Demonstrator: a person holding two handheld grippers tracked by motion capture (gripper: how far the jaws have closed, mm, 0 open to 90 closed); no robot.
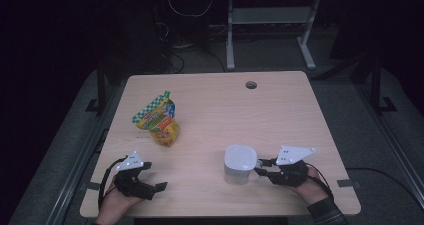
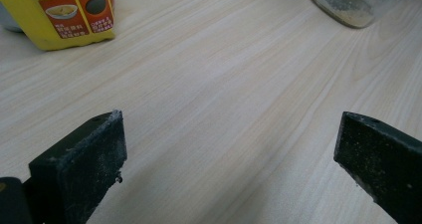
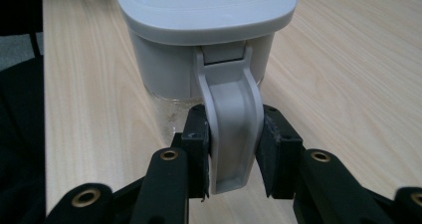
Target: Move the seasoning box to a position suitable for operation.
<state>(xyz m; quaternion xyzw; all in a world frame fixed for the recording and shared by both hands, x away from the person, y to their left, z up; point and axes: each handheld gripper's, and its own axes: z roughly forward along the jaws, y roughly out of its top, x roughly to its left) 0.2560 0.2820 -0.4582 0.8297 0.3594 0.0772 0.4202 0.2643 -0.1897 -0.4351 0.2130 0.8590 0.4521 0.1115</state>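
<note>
Right tongs point(image 3: 233, 149) clamp the upright handle point(image 3: 230, 129) of the lidded container point(image 1: 240, 164), just left of them; left tongs point(image 2: 229, 154) gape empty.

A yellow snack pouch point(image 1: 161, 119) with a green-checked top is stood on the light wooden table point(image 1: 280, 110), far left.

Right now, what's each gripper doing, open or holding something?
Left gripper: open, empty.
Right gripper: shut on the container handle.
</note>
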